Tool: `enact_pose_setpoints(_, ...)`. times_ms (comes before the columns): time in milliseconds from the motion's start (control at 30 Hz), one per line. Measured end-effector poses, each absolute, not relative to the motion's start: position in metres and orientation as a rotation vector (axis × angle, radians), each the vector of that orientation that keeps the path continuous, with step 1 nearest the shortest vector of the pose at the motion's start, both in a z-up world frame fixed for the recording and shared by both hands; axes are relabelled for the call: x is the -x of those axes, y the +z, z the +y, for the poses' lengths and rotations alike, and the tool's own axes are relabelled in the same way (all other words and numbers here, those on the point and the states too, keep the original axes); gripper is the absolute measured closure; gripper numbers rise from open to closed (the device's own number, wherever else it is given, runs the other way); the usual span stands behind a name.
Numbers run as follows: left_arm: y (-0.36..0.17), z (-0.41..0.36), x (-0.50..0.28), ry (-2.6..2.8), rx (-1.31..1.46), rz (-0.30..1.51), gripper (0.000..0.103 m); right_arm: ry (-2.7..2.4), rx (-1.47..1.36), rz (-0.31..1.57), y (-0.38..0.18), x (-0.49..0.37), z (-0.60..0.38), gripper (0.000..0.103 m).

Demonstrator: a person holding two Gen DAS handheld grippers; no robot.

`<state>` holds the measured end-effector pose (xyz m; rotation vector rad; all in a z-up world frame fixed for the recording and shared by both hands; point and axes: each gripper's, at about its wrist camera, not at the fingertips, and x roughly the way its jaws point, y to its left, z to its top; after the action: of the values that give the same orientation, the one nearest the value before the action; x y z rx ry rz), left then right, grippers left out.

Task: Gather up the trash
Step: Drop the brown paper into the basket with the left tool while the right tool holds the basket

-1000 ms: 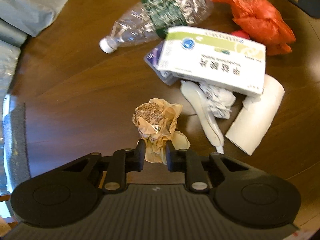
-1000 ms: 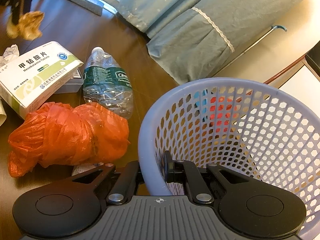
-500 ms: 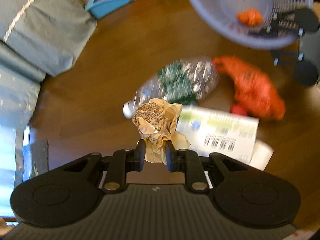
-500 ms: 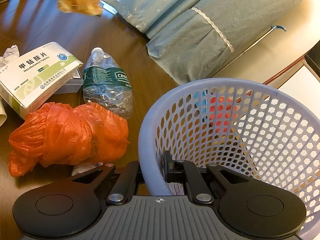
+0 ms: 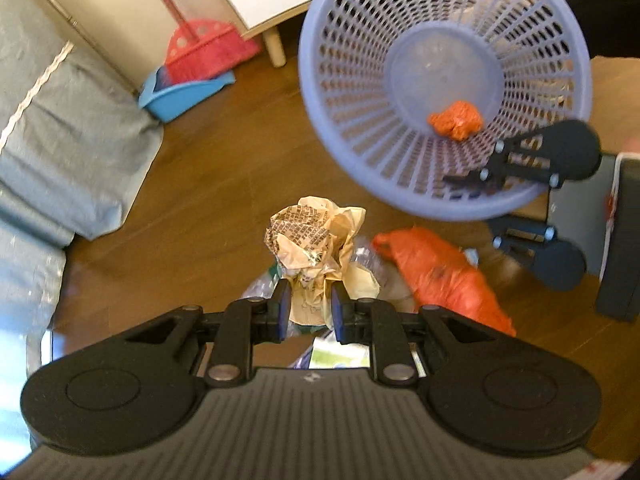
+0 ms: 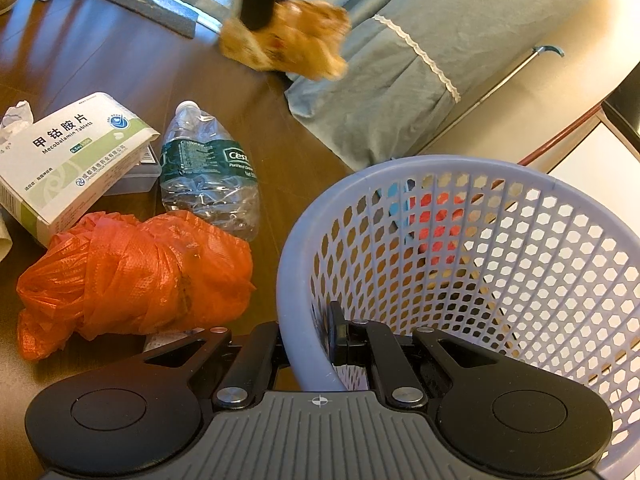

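Observation:
My left gripper [image 5: 307, 312] is shut on a crumpled tan paper wrapper [image 5: 316, 240], held in the air above the floor trash. The wrapper [image 6: 296, 46] hangs blurred at the top of the right wrist view. My right gripper [image 6: 308, 336] is shut on the rim of a lilac mesh basket [image 6: 480, 264], one finger inside the wall and one outside. The basket [image 5: 444, 80] is tilted toward the left camera, up and to the right of the wrapper, with a small orange wad [image 5: 456, 120] in its bottom.
On the wooden floor lie an orange plastic bag [image 6: 132, 276], a crushed water bottle [image 6: 208, 184] and a white medicine box [image 6: 76, 156]. A grey-blue bedcover [image 6: 400, 60] hangs behind. A red broom and blue dustpan [image 5: 192, 68] stand by the wall.
My left gripper has lifted the wrapper off the floor pile and carried it up toward the basket. The right gripper and basket have stayed still.

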<state>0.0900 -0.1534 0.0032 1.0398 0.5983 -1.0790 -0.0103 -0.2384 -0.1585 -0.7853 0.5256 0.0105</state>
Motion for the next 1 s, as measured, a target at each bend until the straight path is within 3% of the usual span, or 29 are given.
enact_pose_setpoints(533, 0.012, -0.218, -0.060, -1.212, -0.981, 0.518, 0.085, 0.005, 0.770, 0.527, -0.156, 0.009, -0.239, 0.100)
enact_pose_setpoints(667, 0.016, -0.237, -0.055, -1.231, -0.921, 0.505, 0.069, 0.003, 0.766, 0.525, -0.155, 0.008, -0.239, 0.100)
enact_pose_setpoints(1000, 0.014, -0.198, -0.076, -1.151, -0.987, 0.507, 0.069, 0.003, 0.762, 0.524, -0.152, 0.008, -0.240, 0.100)
